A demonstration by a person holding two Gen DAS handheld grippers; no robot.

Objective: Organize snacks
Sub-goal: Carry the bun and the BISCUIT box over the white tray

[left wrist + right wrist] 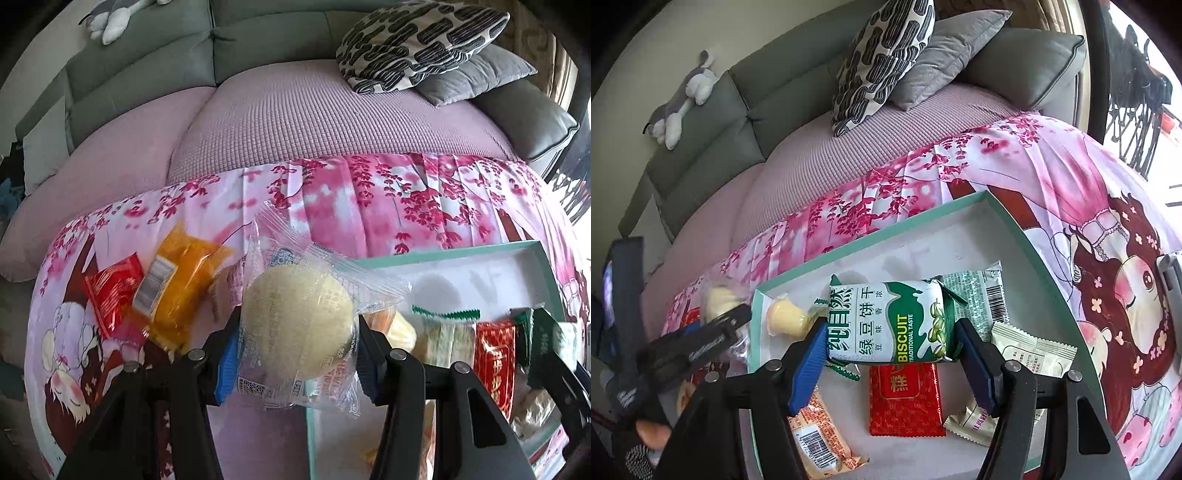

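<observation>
both grippers are holding snacks: left (295, 354) pinches a soft, crushable bun (295, 325) across its middle, right (892, 354) clamps a light, slippery biscuit pack (886, 321) endwise.

Black left gripper (297, 354), blue ribbed pads (225, 363), silver screws (195, 355)

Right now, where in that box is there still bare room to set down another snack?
The far half of the shallow mint-edged white box is bare, between its far rim and the green biscuit pack in the right gripper. The near half is crowded: red packet, cream sachets, orange-printed wrapper.
</observation>
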